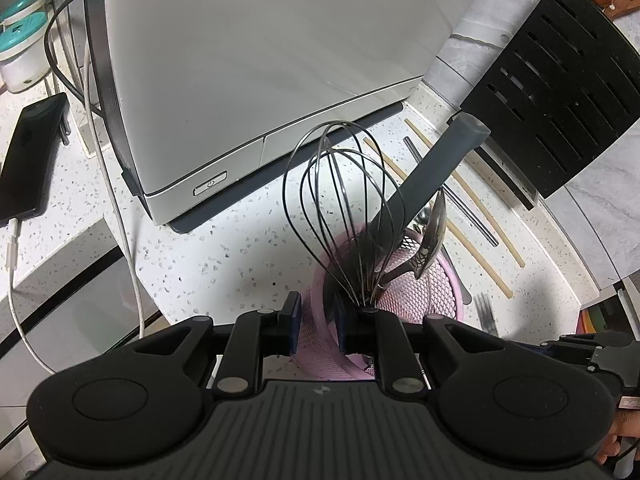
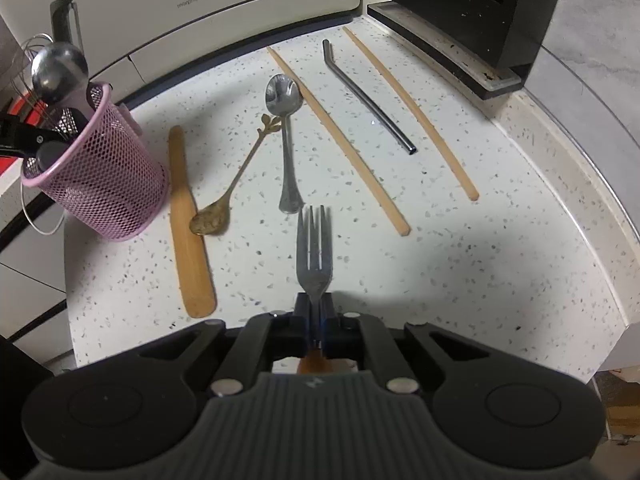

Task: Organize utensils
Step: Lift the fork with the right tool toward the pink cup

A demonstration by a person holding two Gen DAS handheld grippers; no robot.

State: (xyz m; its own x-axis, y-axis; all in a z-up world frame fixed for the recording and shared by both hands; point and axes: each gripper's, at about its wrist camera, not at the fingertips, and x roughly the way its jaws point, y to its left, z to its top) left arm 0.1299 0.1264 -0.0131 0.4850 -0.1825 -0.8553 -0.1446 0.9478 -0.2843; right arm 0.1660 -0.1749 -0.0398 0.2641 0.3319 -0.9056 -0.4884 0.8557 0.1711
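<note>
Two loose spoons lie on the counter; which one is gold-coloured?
The small spoon with the leaf-shaped handle end, its bowl resting against the wooden spatula. The other, the silver spoon, is larger and plain, lying just right of it.

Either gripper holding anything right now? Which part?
Right gripper is shut on the fork, gripped at the neck just below the tines. Left gripper pinches the rim of the pink mesh holder.

**Speckled tabletop, grey wall behind**

I see a white speckled tabletop (image 2: 460,240) with a raised pale edge. A white appliance (image 1: 248,60) stands at the back, a black slotted knife block (image 1: 560,92) beside it. Grey marbled wall tile (image 1: 612,208) rises behind. A dark phone (image 1: 32,160) lies charging on a white cable (image 1: 132,272).
</note>
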